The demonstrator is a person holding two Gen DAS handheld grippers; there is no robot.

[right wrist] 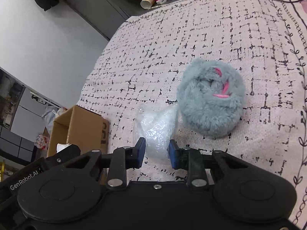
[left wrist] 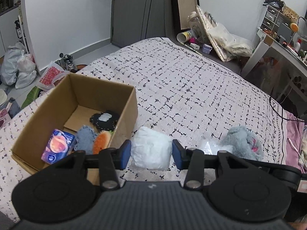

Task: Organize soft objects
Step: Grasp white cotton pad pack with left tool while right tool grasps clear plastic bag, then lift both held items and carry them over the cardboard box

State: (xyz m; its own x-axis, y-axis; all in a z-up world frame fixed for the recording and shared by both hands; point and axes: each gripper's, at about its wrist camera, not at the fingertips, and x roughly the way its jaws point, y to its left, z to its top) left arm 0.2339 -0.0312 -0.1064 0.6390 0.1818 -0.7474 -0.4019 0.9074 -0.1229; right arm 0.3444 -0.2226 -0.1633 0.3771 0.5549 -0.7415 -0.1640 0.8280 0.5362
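Two grips on: left gripper (left wrist: 151,154) pinches the white soft packet (left wrist: 151,148) beside the cardboard box (left wrist: 127,113); right gripper (right wrist: 156,153) squeezes crinkly bubble wrap (right wrist: 156,128) beside the grey plush (right wrist: 210,99). Slippery film could slide out. Box holds a tissue pack (left wrist: 57,145), sponge and cloths.

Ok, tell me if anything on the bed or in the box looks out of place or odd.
Nothing looks damaged or spilled. The cardboard box sits upright and open with small soft items inside. The grey plush toy still lies loose on the bedspread, outside the box. The left gripper holds a white packet; the right gripper pinches a clear bag.
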